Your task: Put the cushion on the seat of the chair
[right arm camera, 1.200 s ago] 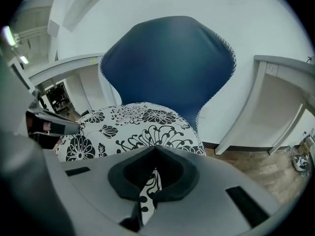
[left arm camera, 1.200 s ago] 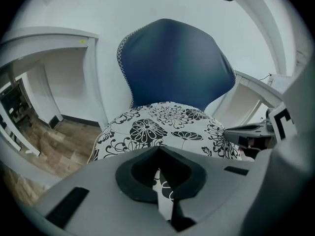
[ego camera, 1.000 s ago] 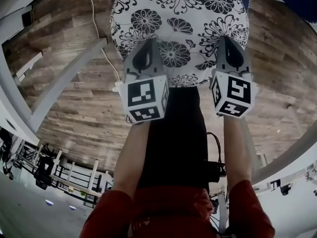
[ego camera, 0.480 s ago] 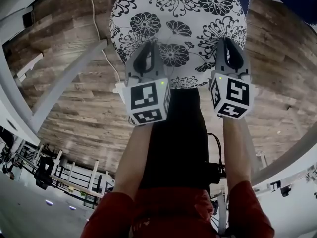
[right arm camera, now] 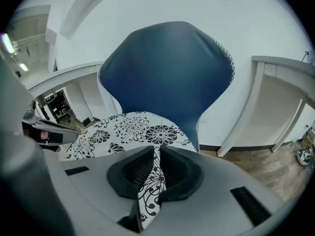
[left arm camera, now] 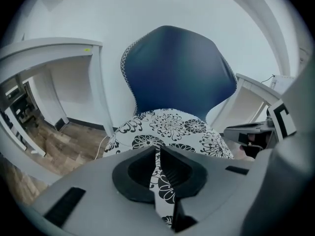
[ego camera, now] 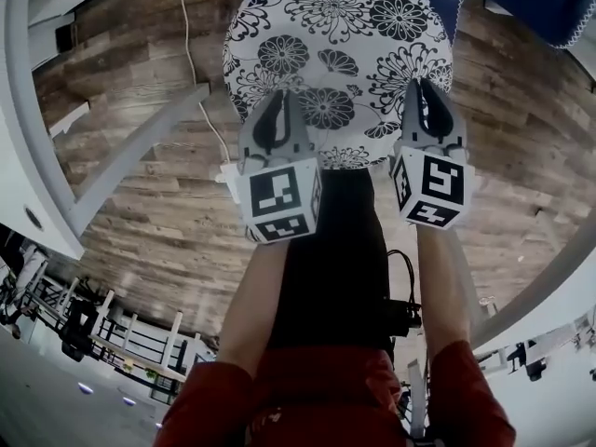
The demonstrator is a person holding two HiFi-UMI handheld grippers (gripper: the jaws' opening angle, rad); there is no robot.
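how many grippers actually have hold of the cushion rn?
2. The left gripper is shut on the floral cushion's near edge, toward its left side. The right gripper is shut on the same edge, toward its right side. Neither grip is hidden.

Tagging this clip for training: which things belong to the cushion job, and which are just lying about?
Job: cushion, chair, left gripper and right gripper, both clamped on the cushion's edge.
Just around: white desk, cable on the floor.
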